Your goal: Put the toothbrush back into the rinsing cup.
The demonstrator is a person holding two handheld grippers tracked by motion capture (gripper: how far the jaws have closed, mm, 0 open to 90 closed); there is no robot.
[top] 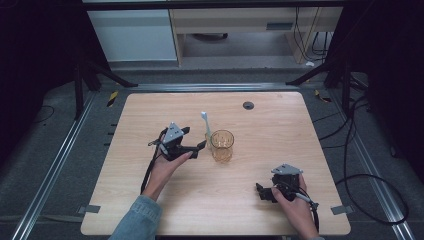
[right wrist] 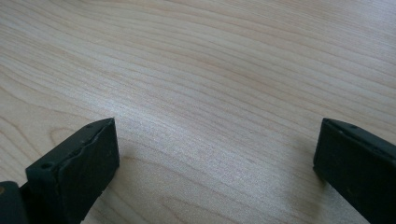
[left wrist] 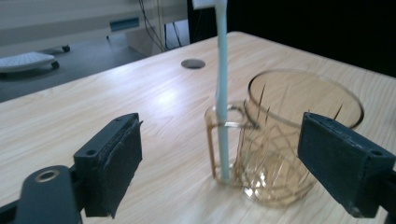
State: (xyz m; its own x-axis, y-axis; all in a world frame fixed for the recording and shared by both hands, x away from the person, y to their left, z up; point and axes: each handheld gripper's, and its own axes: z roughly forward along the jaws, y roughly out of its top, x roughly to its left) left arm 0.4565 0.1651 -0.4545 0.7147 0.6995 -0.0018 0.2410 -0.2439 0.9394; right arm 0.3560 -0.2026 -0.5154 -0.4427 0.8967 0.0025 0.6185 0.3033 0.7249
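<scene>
Left gripper view shows my left gripper point(left wrist: 219, 158) with its fingers point(left wrist: 119, 163) released, framing the amber glass mug point(left wrist: 285, 140), seemingly lined up for a grasp. A pale toothbrush point(left wrist: 222, 93) stands through the mug's handle. High view adds my right gripper point(top: 272, 190), well right of the mug near the tabletop point(top: 270, 125) edge, fingers released, likely parked.

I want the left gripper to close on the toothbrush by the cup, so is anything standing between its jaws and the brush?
Nothing visible does. The left gripper is open, and the toothbrush stands upright through the handle of the amber glass cup, straight ahead between the jaws. The cup crowds the right-hand jaw's side.
</scene>
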